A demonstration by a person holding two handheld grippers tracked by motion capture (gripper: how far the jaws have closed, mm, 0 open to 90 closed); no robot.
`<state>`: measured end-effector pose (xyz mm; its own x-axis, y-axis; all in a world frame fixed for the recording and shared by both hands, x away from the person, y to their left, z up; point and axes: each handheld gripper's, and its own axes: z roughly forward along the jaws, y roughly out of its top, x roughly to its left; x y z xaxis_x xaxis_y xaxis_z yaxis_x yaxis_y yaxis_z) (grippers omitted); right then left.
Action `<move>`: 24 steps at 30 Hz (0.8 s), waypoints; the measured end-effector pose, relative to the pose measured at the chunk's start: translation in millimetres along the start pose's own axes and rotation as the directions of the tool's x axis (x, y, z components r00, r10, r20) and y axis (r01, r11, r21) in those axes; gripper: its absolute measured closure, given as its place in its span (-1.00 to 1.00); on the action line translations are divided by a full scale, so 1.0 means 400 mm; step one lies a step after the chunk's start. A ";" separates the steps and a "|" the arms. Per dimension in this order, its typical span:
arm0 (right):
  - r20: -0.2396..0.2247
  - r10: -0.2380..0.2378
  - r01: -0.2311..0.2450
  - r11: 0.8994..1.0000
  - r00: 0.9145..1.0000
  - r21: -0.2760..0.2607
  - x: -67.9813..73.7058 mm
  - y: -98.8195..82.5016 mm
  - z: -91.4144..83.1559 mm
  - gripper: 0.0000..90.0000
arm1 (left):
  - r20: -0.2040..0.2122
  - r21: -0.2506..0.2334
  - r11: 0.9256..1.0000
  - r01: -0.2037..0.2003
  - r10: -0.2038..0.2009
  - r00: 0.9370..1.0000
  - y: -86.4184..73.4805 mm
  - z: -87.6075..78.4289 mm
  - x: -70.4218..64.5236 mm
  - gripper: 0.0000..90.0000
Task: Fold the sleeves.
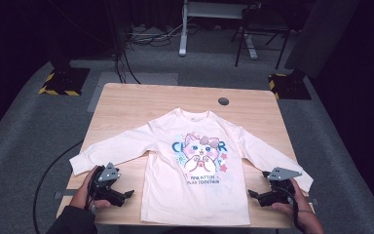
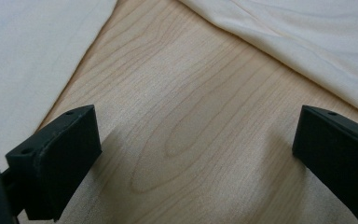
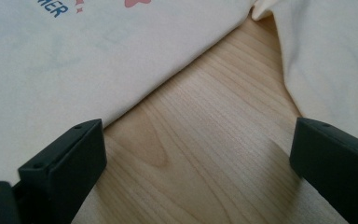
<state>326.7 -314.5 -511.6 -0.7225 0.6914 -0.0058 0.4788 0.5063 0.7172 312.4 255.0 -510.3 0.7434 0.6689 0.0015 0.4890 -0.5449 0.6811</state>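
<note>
Left gripper (image 1: 121, 194) sits low at the near-left of the desk (image 1: 126, 102), held in the left hand (image 1: 88, 191), pointing toward the shirt. Jaws spread wide, nothing between them. In the left gripper view, bare wood shows between the jaws, the shirt body on one side and a sleeve on the other, neither touched.

Shirt (image 1: 195, 161) lies flat, face up, in the middle of the desk: cream, long sleeves, cat print (image 1: 202, 152) with lettering on the chest. Collar points to the far edge, hem to the near edge. Both sleeves angle out and down toward the near corners. Left cuff ends just beyond the left gripper; right cuff reaches the right edge of the desk, just past the right gripper.

Small dark round hole (image 1: 223, 101) in the desk, beyond the collar, apart from the shirt.

Right gripper (image 1: 254, 196) is at the near-right, in the right hand (image 1: 297, 212), pointing at the shirt. Jaws spread, empty. The right gripper view shows wood between the jaws, with printed shirt body and sleeve on either side.
</note>
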 end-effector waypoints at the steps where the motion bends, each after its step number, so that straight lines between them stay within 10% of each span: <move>1: 0.000 0.000 0.000 1.000 1.000 0.001 0.000 0.000 0.000 -0.93 | 0.000 0.000 1.000 0.000 0.000 1.000 0.000 0.000 0.000 -0.98; 24: 0.006 0.001 -0.001 1.000 1.000 0.009 -0.003 -0.001 -0.002 -0.94 | -0.001 0.000 1.000 0.003 -0.003 1.000 0.000 0.000 0.000 -0.99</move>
<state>326.9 -315.9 -511.2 -0.7188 0.6952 -0.0094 0.4839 0.5099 0.7112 312.5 255.0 -510.5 0.7412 0.6712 0.0003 0.4915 -0.5430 0.6808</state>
